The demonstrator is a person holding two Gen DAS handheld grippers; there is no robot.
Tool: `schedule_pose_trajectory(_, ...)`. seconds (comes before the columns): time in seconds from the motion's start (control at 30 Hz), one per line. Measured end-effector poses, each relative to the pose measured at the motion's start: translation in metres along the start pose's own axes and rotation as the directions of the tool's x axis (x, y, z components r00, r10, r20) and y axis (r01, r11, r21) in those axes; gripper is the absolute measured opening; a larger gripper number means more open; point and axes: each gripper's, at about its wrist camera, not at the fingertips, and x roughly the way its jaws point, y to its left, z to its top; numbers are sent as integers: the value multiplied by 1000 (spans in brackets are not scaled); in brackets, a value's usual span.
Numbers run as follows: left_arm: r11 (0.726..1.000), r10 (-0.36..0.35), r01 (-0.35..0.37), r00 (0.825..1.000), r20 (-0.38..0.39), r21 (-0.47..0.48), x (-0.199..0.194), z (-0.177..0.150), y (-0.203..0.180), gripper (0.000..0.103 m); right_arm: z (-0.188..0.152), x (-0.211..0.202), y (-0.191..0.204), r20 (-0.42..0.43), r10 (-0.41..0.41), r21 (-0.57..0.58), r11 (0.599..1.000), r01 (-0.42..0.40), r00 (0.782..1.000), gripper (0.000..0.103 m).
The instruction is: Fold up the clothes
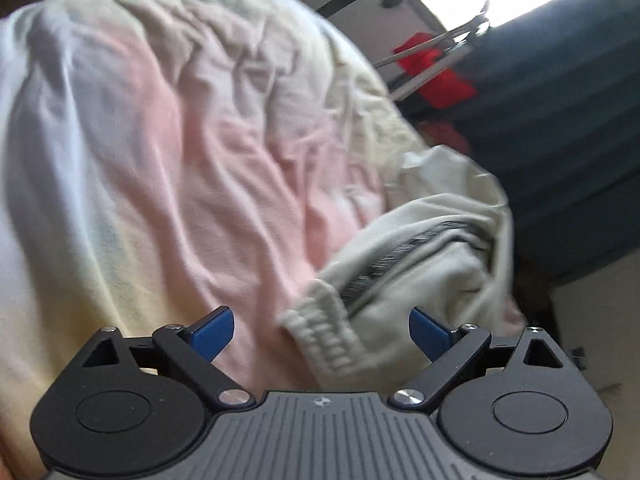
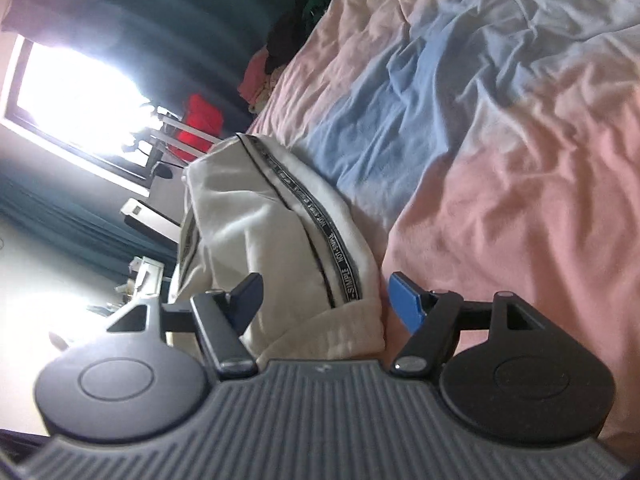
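Observation:
A cream-white pair of sweatpants [image 1: 416, 264] with a black lettered side stripe lies bunched on a pastel pink, blue and yellow bedsheet [image 1: 192, 140]. My left gripper [image 1: 321, 330] is open, its blue fingertips either side of the ribbed cuff [image 1: 320, 336], close above it. In the right wrist view the same sweatpants [image 2: 280, 240] lie folded over on the sheet [image 2: 500, 120]. My right gripper [image 2: 328, 300] is open, with the ribbed cuff [image 2: 332, 336] between its jaws.
Dark teal curtains [image 1: 560, 120] and a bright window [image 2: 76, 96] stand beyond the bed edge. A metal drying rack with a red garment [image 1: 436, 68] is near the window. A pile of dark and pink clothes [image 2: 276, 60] lies at the far bed edge.

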Motion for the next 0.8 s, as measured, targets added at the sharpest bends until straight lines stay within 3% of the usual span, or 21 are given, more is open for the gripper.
schedule_pose_trajectory(0.1, 998, 36, -37, 999, 26, 57, 20, 0, -6, 91, 1, 25, 4, -16, -73, -60, 996, 72, 997, 72)
schedule_pose_trajectory(0.17, 991, 51, -58, 997, 58, 119, 31, -1, -13, 82, -5, 43, 5, -18, -121, -108, 987, 119, 992, 72)
schedule_pose_trajectory(0.2, 988, 55, -63, 996, 63, 143, 35, -1, -15, 79, -6, 54, 3, -40, -124, -121, 986, 118, 992, 72)
schedule_pose_trajectory(0.27, 987, 13, -21, 999, 50, 158, 38, -3, -17, 62, -9, 69, 0, -102, -81, -114, 991, 70, 991, 72)
schedule_pose_trajectory(0.33, 985, -26, 18, 999, 41, 169, 38, -7, -19, 60, -10, 70, 1, -111, -46, -116, 993, 33, 993, 71)
schedule_pose_trajectory(0.37, 983, -11, 0, 998, 56, 186, 38, -9, -20, 51, -10, 68, 0, -108, -37, -113, 993, 25, 993, 68)
schedule_pose_trajectory(0.4, 982, 4, -17, 998, 69, 190, 37, -10, -20, 46, -9, 66, -1, -100, -37, -105, 994, 27, 994, 52)
schedule_pose_trajectory(0.43, 984, 18, -31, 997, 76, 175, 35, -11, -18, 30, -9, 63, -3, -86, -50, -102, 994, 41, 995, 42)
schedule_pose_trajectory(0.47, 986, 33, -46, 996, 84, 160, 34, -11, -16, 26, -9, 60, -5, -74, -57, -99, 994, 49, 996, 39)
schedule_pose_trajectory(0.57, 995, 16, -25, 995, 100, 94, 23, -6, -13, 18, -13, 46, 0, -52, -30, -114, 993, 24, 998, 32)
schedule_pose_trajectory(0.67, 997, 6, -18, 986, 169, 70, 0, 8, -20, 15, -24, 28, 9, -63, 53, -84, 995, -58, 997, 30)
schedule_pose_trajectory(0.8, 988, 34, -72, 964, 264, 135, -26, 50, -39, 14, -54, 10, 34, -116, 152, -70, 985, -160, 982, 28)
